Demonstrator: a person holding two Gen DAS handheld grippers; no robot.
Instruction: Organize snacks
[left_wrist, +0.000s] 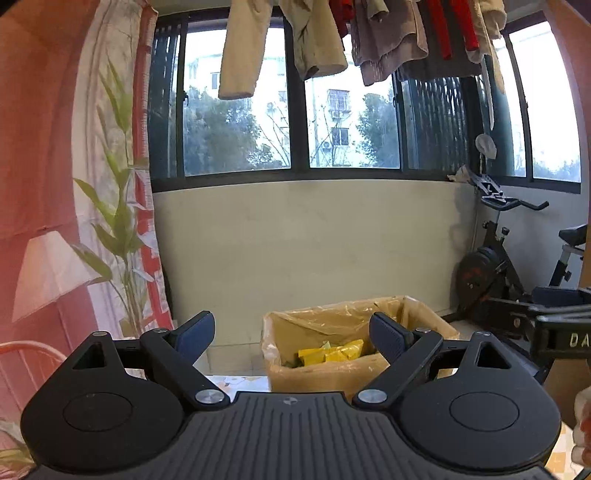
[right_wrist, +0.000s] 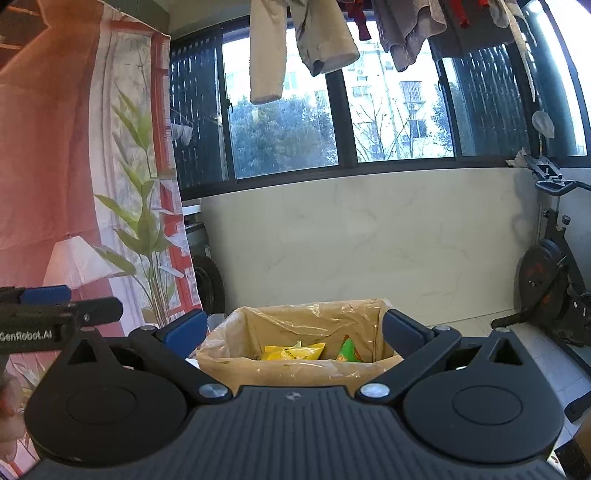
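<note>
A cardboard box (left_wrist: 306, 373) (right_wrist: 295, 373) lined with clear plastic stands ahead of both grippers. Inside lie yellow snack packets (left_wrist: 332, 354) (right_wrist: 291, 352) and a green packet (right_wrist: 347, 350). My left gripper (left_wrist: 291, 334) is open, its blue pads apart with nothing between them, and sits nearer than the box and above its level. My right gripper (right_wrist: 295, 332) is open wide and empty, centred on the box from the near side. The right gripper's side shows at the right edge of the left wrist view, and the left gripper's side at the left edge of the right wrist view.
A patterned tabletop edge (left_wrist: 236, 382) lies under the left gripper. An exercise bike (left_wrist: 509, 280) (right_wrist: 554, 280) stands at the right. A printed curtain (left_wrist: 110, 184) (right_wrist: 92, 184) hangs on the left. Clothes (left_wrist: 325, 33) hang above the window, and a low white wall (right_wrist: 369, 240) runs behind the box.
</note>
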